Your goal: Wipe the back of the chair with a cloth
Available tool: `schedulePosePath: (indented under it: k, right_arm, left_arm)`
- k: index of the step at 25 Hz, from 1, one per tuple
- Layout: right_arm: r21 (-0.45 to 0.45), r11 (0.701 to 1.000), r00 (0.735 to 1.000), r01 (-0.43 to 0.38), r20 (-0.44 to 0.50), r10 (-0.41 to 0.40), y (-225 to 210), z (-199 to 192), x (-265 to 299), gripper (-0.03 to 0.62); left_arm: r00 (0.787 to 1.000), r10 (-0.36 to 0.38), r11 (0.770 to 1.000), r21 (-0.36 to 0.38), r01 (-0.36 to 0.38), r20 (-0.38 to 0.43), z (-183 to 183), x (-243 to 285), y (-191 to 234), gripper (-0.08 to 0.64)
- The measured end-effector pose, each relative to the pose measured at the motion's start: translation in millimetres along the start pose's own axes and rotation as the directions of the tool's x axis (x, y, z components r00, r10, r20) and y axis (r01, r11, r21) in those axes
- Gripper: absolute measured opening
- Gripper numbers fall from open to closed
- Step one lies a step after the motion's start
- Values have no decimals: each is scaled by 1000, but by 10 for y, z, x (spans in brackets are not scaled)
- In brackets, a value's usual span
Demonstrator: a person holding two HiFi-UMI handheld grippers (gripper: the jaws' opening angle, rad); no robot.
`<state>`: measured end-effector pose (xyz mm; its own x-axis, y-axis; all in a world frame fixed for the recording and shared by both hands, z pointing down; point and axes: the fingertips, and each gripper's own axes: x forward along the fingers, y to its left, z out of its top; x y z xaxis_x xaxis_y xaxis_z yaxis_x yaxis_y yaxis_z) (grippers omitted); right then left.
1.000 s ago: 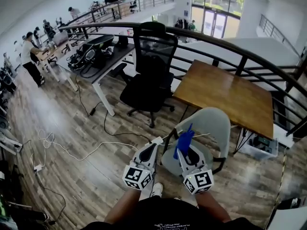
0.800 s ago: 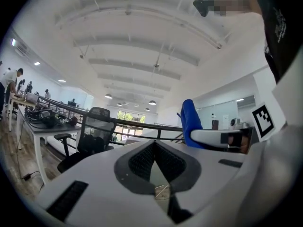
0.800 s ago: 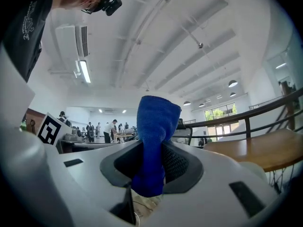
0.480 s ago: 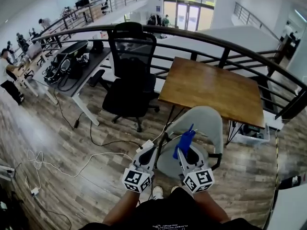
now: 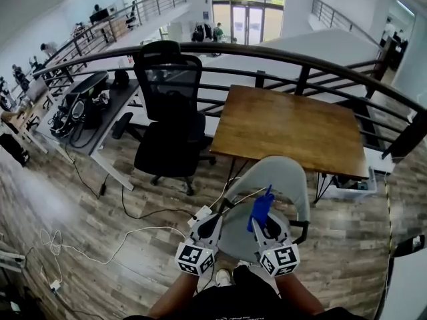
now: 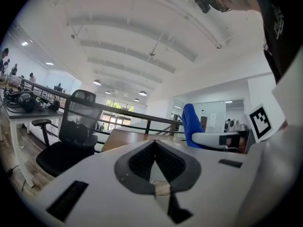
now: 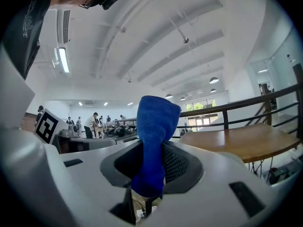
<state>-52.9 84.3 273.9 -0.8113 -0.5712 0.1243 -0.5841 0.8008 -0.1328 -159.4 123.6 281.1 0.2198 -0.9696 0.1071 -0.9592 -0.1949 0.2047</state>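
A light grey chair [image 5: 285, 176] stands at the near edge of a wooden table, its curved back on the table side. Both grippers hover above its seat, close to my body. My right gripper [image 5: 264, 220] is shut on a blue cloth [image 5: 260, 208] that sticks up out of the jaws. In the right gripper view the cloth [image 7: 154, 136] fills the gap of that gripper [image 7: 151, 167]. My left gripper [image 5: 212, 224] is beside it on the left. In the left gripper view that gripper [image 6: 155, 145] is shut with nothing held, and the blue cloth [image 6: 191, 122] shows to its right.
The wooden table [image 5: 287, 125] lies beyond the grey chair, with a dark curved railing [image 5: 300, 62] behind it. A black office chair [image 5: 167, 119] stands at the left by a desk [image 5: 87, 102] covered with gear. White cables [image 5: 120, 245] trail over the wood floor.
The head view has swung so the grey chair and the table sit more central. Both grippers hold the same pose, with the cloth still held in the right one.
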Motion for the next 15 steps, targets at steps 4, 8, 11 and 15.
schedulePosePath:
  k: [4, 8, 11, 15]
  right_arm:
    - [39, 999, 1000, -2, -29, 3, -337, -129, 184, 118]
    - [69, 998, 999, 1, -46, 2, -633, -221, 340, 118]
    - [67, 998, 999, 7, -54, -4, -860, -261, 423, 118]
    - [63, 998, 998, 0, -60, 3, -1131, -301, 558, 118]
  left_arm:
    - [999, -32, 999, 8, 32, -21, 32, 341, 4, -2]
    - [998, -40, 999, -3, 39, -51, -15, 686, 40, -2]
    - [995, -57, 998, 14, 58, -81, -68, 959, 23, -2]
    - [991, -50, 997, 52, 56, -121, -123, 1229, 75, -2]
